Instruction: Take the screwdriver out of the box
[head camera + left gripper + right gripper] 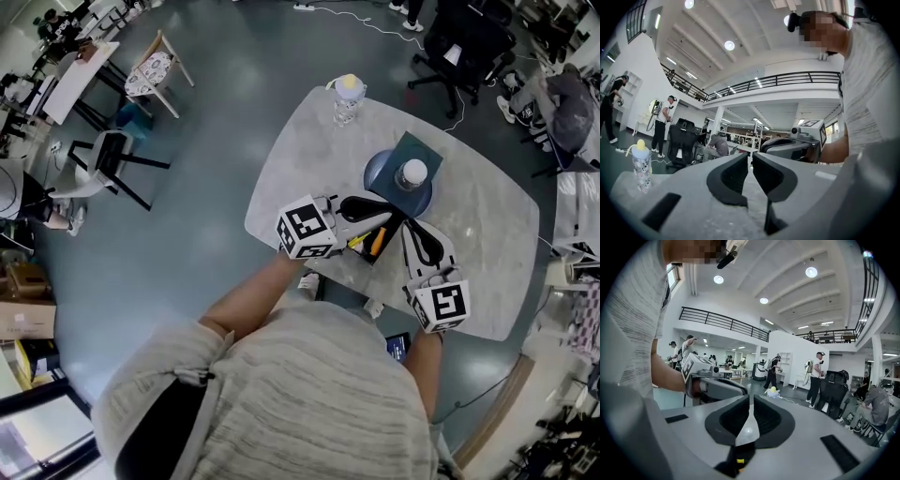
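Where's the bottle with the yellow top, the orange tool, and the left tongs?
Bottle (347,105): head view, its clear body.
Orange tool (378,241): head view, its middle.
Left tongs (750,158): left gripper view, between the shut tips.

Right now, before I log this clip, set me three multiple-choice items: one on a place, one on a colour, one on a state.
1. Where on the table does the bottle stand?
A) at the far edge
B) at the near edge
C) in the centre

2. The bottle's cap is:
A) red
B) yellow
C) black

3. The left tool is:
A) wide open
B) shut on a screwdriver
C) shut and empty

Answers:
1 A: it stands by the rim at the top of the head view.
2 B: its top shows yellow.
3 C: the jaws meet with nothing between them.
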The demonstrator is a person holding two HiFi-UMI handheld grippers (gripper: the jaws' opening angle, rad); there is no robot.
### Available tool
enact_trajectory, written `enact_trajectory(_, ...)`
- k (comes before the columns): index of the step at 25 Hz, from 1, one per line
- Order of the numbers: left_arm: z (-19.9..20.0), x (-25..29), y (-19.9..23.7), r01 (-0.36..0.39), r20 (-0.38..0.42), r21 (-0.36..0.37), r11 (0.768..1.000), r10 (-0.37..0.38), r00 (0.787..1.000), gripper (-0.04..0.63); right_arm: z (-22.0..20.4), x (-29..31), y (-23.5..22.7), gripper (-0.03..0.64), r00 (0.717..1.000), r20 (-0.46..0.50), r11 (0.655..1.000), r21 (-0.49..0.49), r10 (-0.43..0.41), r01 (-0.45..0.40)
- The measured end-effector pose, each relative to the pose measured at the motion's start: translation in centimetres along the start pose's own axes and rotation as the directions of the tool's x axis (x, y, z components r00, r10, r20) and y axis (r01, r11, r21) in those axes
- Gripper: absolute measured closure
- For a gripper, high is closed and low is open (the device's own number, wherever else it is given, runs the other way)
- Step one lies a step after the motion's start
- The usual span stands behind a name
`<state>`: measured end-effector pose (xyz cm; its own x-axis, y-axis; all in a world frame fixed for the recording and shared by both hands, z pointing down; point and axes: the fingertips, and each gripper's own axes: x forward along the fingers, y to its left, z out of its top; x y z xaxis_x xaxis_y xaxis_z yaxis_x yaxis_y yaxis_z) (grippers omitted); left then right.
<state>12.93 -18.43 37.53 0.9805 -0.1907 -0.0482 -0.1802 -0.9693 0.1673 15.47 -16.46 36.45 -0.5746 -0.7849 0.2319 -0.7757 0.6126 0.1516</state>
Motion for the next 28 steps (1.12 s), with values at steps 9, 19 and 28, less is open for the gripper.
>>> enact_trajectory(9,-1.6,2.9,2.6,-0.175,-0.086,0.018,0.984,0.176,0.981,0.555,-2.0,1.2,-3.7,0.604,0.983,-0.059,0.983,-0.057,0.171,-0.175)
enact_trajectory(19,-6.9,4.4,4.1,-0.304,-0.264,0.048,0.951,0.306,0.915,0.504,-4.3,2.8,-5.6,0.604,0.958,-0.055,0.958,-0.047,0.282,-0.284)
enact_trajectory(28,-13.7,5.9,4.7,-0.327,-0.464,0.009,0.945,0.294,0.836,0.45,-5.7,3.0,-6.2,0.604,0.946,-0.072,0.947,-0.041,0.316,-0.319)
